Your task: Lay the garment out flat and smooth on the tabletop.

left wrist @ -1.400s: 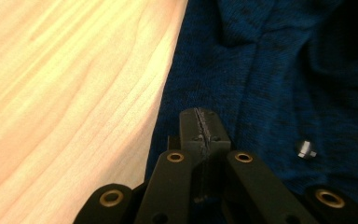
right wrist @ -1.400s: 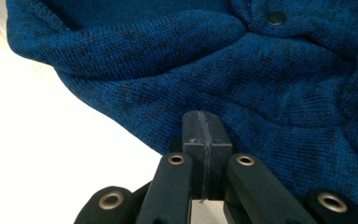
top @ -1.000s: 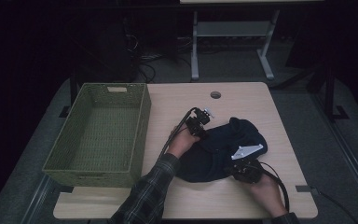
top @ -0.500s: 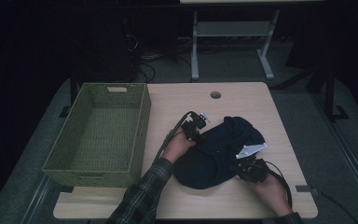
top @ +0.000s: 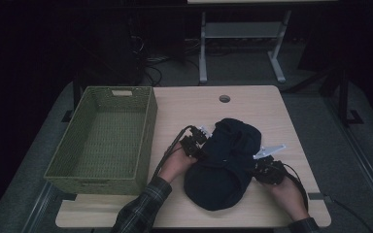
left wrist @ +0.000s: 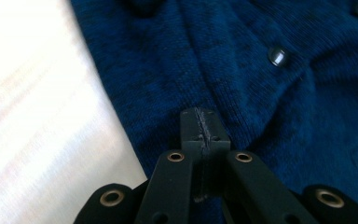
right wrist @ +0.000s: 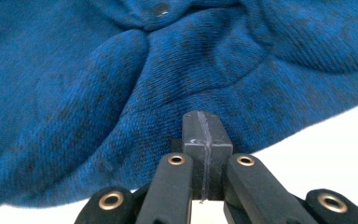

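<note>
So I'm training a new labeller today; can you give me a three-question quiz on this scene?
1. True or false: the green basket holds the blue knitted garment.
2. Which is shut: A) left hand-held gripper B) right hand-held gripper C) both?
3. What small round fastener shows on the garment in both gripper views?

Key: 1 false, it lies on the table; 2 C, jaws together, no cloth between them; 3 a button.

Dark garment (top: 223, 170) lumped, kind unclear (buttons visible), sleeve (top: 141, 208) cropped
</note>
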`<action>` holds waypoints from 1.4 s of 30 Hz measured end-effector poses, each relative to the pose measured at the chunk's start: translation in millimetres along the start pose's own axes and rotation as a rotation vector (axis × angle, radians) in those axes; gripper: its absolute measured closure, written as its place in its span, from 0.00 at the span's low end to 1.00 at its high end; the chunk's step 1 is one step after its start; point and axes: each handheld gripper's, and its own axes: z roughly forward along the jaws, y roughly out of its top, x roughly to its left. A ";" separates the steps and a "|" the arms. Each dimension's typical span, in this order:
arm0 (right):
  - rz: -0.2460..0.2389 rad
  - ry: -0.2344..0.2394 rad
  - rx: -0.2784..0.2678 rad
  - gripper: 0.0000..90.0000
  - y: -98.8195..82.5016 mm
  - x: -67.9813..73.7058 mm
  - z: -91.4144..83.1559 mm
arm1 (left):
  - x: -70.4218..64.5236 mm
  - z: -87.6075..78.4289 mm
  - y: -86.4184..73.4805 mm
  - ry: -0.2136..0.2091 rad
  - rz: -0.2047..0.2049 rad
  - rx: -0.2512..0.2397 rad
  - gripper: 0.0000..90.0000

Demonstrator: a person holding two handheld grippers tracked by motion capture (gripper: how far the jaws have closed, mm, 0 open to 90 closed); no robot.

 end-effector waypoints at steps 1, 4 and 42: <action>0.005 -0.001 0.000 1.00 0.5 -0.9 0.1 | -1.5 -1.1 -2.6 -0.004 0.001 0.001 1.00; 0.002 -0.013 -0.007 1.00 1.5 -3.8 1.2 | -6.1 -4.0 -10.3 -0.014 0.004 -0.003 1.00; -0.070 0.009 -0.017 0.93 -9.7 22.4 -4.7 | -50.0 -23.3 -60.4 -0.093 0.038 -0.015 0.96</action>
